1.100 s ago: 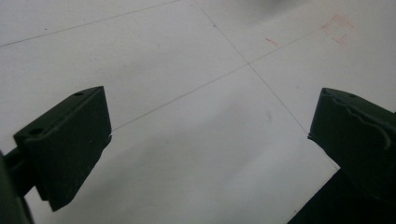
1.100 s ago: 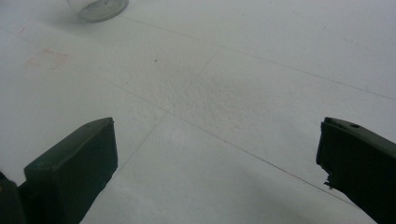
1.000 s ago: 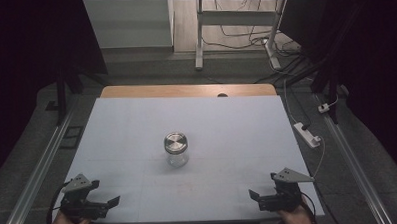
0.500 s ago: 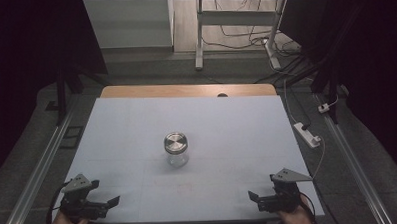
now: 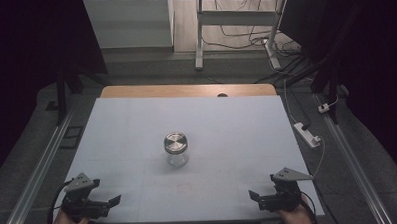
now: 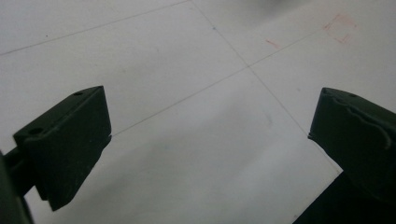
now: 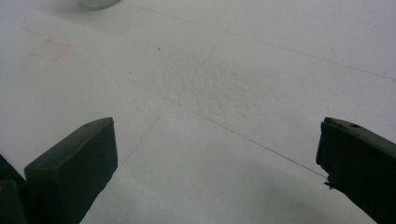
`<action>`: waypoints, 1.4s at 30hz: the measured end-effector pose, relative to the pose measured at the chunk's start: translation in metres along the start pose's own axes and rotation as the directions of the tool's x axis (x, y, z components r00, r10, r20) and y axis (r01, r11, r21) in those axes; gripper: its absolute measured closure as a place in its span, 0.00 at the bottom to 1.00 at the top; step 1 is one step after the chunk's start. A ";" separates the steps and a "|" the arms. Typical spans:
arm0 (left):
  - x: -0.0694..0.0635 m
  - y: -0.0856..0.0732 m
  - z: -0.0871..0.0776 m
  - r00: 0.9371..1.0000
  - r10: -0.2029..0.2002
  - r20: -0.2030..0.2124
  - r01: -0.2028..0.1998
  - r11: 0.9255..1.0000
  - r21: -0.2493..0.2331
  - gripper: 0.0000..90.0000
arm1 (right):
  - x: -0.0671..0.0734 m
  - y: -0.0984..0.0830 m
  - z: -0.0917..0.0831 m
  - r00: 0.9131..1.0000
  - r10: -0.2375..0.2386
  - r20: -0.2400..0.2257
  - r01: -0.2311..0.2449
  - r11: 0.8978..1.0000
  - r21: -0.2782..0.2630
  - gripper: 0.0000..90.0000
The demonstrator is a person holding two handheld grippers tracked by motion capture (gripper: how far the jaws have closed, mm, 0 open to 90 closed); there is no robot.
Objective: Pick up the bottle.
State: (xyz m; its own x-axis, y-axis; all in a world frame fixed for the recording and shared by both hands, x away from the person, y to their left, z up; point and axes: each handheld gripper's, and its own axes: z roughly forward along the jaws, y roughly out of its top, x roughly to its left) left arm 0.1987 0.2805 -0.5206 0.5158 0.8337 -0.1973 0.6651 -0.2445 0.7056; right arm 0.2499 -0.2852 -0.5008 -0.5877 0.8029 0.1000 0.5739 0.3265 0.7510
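A small glass jar (image 5: 176,150) with a shiny metal lid (image 5: 175,142) stands in the middle of the high view, on the white desk (image 5: 122,134). The left tool (image 5: 105,203) at the bottom left and the right tool (image 5: 259,198) at the bottom right both gape wide, holding nothing. Glass looks hard, slippery and breakable, so I would grip the jar's sides gently, just under the lid

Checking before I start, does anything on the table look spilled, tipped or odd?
Nothing stands out. The jar stands upright mid-table with its lid on, no spill around it. Both claws, left and right, sit open near the front edge, apart from it.
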 end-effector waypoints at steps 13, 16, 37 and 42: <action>-0.005 0.007 0.001 0.999 0.047 -0.002 -0.047 0.998 -0.039 0.00 | 0.001 0.001 0.001 1.000 -0.002 -0.002 0.002 1.000 0.006 0.00; -0.006 0.009 0.002 0.998 0.059 0.006 -0.059 0.997 -0.041 0.00 | 0.001 0.001 0.001 1.000 -0.007 -0.006 0.007 1.000 0.012 0.00; -0.017 0.031 0.026 0.978 0.173 0.114 -0.166 0.984 -0.070 0.00 | 0.001 0.001 0.002 1.000 -0.008 -0.025 0.009 1.000 0.016 0.00; -0.017 0.037 0.032 0.973 0.156 0.170 -0.144 0.986 -0.083 0.00 | 0.001 0.001 0.002 0.999 -0.015 -0.028 0.016 1.000 0.019 0.00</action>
State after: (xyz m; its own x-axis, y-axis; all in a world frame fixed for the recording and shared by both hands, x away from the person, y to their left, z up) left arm 0.2314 0.2411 -0.5133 0.6976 0.6886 -0.1979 0.5371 -0.3198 0.7806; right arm 0.2510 -0.2828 -0.5012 -0.6122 0.7835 0.1066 0.5753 0.3489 0.7398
